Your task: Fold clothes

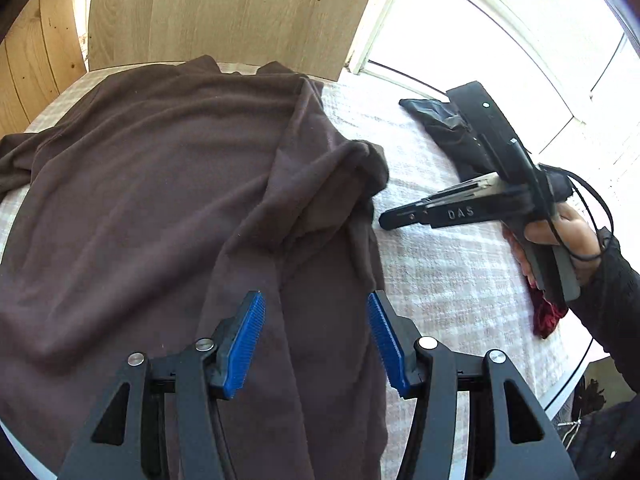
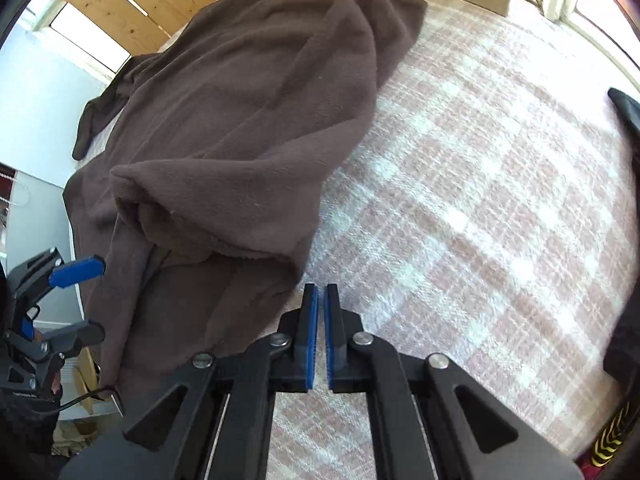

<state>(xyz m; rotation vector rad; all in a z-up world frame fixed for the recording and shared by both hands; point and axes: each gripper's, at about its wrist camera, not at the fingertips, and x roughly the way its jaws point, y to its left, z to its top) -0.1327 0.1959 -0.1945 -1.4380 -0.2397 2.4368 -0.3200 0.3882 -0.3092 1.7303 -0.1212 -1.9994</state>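
A brown fleece garment [image 1: 160,184] lies spread over the left part of a round table, with one sleeve folded across its body. My left gripper [image 1: 315,298] hangs open just above the garment's near part; its blue pads stand wide apart and press on nothing. In the right wrist view the same garment [image 2: 240,120] fills the upper left. My right gripper [image 2: 321,292] is shut with nothing between its pads, over the plaid tablecloth [image 2: 480,200] beside the garment's edge. A hand holds the right gripper [image 1: 384,220] at the right of the left wrist view. The left gripper [image 2: 84,300] shows at the left edge.
A black garment [image 1: 440,128] lies at the far right of the table, and a red cloth [image 1: 548,316] sits near the right rim [image 1: 576,392]. Wooden panels [image 1: 240,12] and a bright window [image 1: 500,60] stand behind the table.
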